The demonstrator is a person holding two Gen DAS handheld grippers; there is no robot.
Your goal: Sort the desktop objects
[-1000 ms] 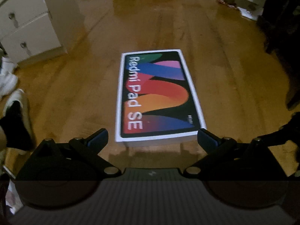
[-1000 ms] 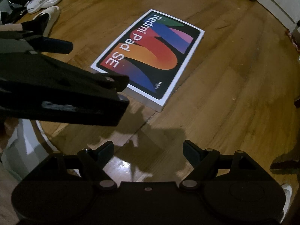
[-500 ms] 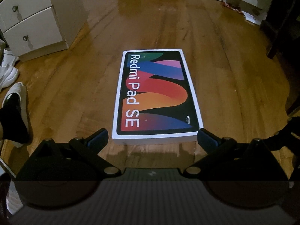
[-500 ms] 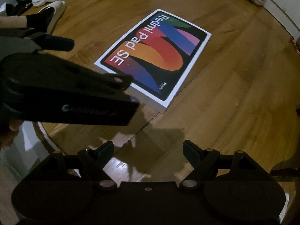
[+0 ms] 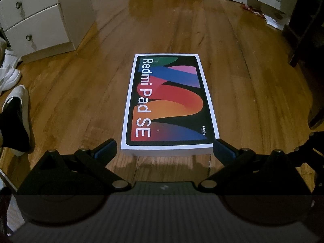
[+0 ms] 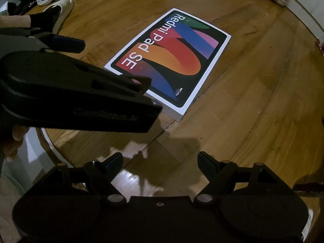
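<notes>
The left claw point(image 5: 165, 147) is spread wide and holds nothing. Its two blue-tipped fingers point(image 5: 106, 148) sit level with the near short end of the Redmi Pad SE box point(image 5: 169, 103), one just outside each near corner, so the box end lies between them. Whether the tips touch the cardboard cannot be told. The box lies flat, printed face up, on the round wooden tabletop point(image 5: 253, 93), roughly mid-surface and well in from the rim.

This looks like the approach step of a first pick: the claw is lined up across the box's width but has not closed. The next move likely calls for easing forward so the pads pass the corners, then squeezing on the two long sides low enough to catch the thin wall.

The right claw point(image 6: 161, 162) is also open and empty, hanging above bare wood near the tabletop's near edge, apart from the box point(image 6: 172, 58).
</notes>
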